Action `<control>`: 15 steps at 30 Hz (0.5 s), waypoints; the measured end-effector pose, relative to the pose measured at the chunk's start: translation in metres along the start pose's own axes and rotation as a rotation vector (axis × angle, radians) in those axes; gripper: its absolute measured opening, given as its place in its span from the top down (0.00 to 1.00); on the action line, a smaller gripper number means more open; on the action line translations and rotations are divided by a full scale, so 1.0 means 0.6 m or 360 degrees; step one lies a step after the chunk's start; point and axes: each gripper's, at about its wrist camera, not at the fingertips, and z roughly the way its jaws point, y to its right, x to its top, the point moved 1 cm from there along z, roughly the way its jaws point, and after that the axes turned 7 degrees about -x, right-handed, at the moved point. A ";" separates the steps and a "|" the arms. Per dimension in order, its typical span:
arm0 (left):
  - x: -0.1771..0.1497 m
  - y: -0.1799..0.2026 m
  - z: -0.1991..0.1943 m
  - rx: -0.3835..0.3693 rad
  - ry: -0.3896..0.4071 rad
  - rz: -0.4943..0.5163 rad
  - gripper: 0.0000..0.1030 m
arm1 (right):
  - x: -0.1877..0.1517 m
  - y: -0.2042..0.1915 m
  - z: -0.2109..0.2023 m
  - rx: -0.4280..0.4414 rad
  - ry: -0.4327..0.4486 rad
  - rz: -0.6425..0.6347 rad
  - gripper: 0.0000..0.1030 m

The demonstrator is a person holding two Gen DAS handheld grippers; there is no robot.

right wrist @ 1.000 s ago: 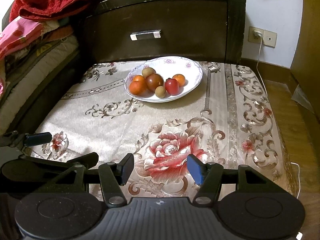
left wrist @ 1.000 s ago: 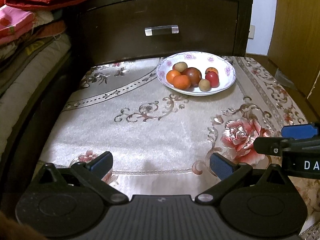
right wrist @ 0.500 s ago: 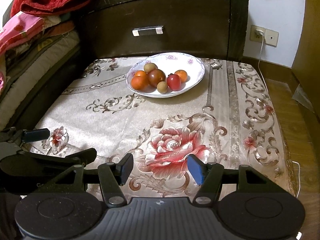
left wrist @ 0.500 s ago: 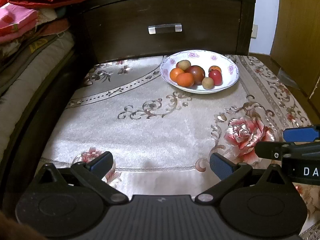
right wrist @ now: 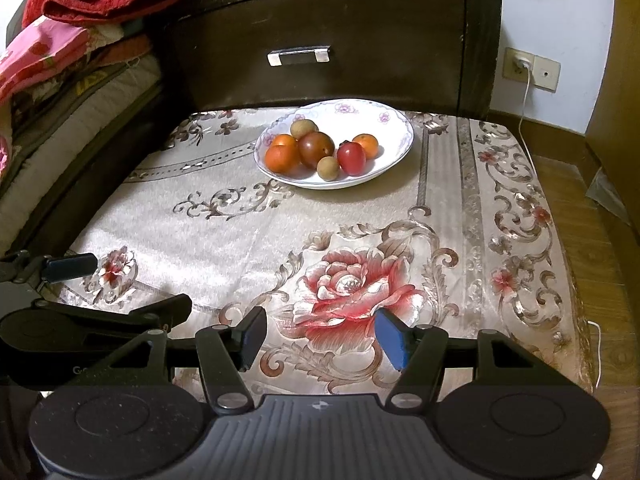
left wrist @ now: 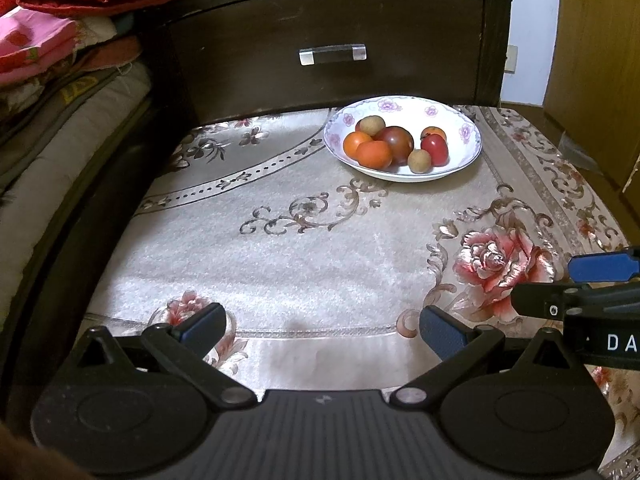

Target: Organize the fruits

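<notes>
Left hand-held gripper (left wrist: 320,326): jaws spread wide, nothing held; hovers low over the near edge of the tabletop (left wrist: 304,248), which is covered by a floral cloth. Right hand-held gripper (right wrist: 320,338): jaws moderately apart, nothing held; positioned just beside the left one, over the large rose pattern.

Plate (right wrist: 394,120): white, flower-rimmed; set at the far side of the tabletop, close before a dark drawer front (right wrist: 340,48); well apart from both grippers.

Fruits, all gathered on the plate: two oranges (right wrist: 282,158) touching at the left; a dark reddish-brown fruit (right wrist: 316,148) at centre; a red fruit (right wrist: 351,158) beside it; a smaller orange (right wrist: 367,145) behind; two small tan fruits (right wrist: 328,168), one front, one back.

Step in hand, as judged: approach not yet begun or sorting already complete; it cannot be told which. If a pick is intended, a forward reach is called for, and one fruit must be singled out from touching neighbours without the rest being rolled.
</notes>
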 end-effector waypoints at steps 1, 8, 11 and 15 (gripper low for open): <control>-0.001 0.000 0.000 0.0000 -0.0002 0.0001 0.00 | 0.000 0.000 0.000 0.0000 -0.0002 -0.0002 0.44; -0.003 0.001 0.001 0.0009 -0.0010 0.0011 0.00 | -0.002 -0.001 0.004 0.0002 -0.0016 -0.0009 0.44; -0.003 0.001 0.002 0.0009 -0.0011 0.0012 0.00 | -0.003 -0.002 0.005 0.0002 -0.0020 -0.0011 0.44; -0.005 0.001 0.002 0.0012 -0.0013 0.0015 0.00 | -0.004 -0.002 0.006 0.0002 -0.0024 -0.0012 0.44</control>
